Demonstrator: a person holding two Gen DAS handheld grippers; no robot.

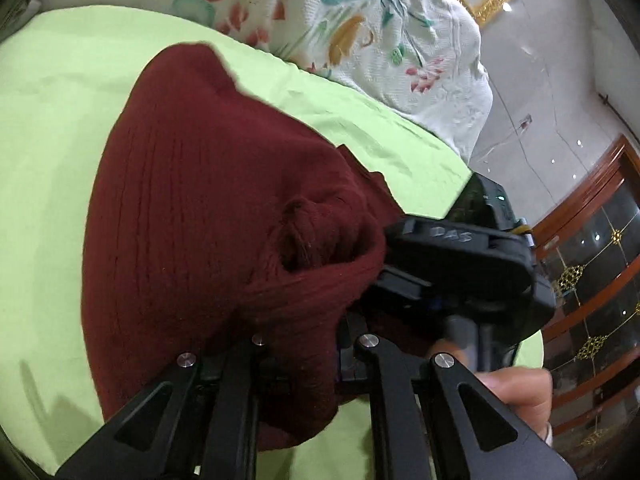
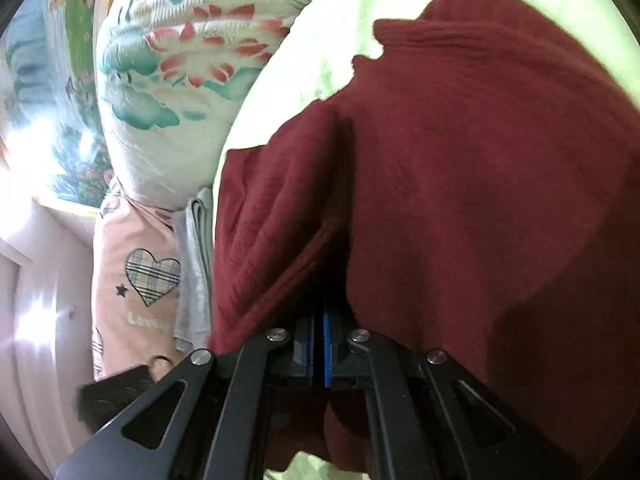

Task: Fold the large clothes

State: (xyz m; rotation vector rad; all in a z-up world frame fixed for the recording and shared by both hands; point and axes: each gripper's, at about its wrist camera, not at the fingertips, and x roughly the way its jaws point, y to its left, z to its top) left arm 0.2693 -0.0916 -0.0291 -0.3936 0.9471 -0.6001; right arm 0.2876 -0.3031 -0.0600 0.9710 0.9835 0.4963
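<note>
A dark red knit sweater lies partly folded on a light green sheet. My left gripper is shut on a bunched edge of the sweater, which drapes over its fingers. My right gripper is shut on another fold of the same sweater; its blue pads are pressed together under the cloth. The right gripper's black body shows in the left wrist view, close beside the left one, with a hand on its handle.
A floral quilt is heaped beyond the sheet. A pink garment with a plaid heart and a grey folded cloth lie at the sheet's edge. A wooden glass-door cabinet stands to the right.
</note>
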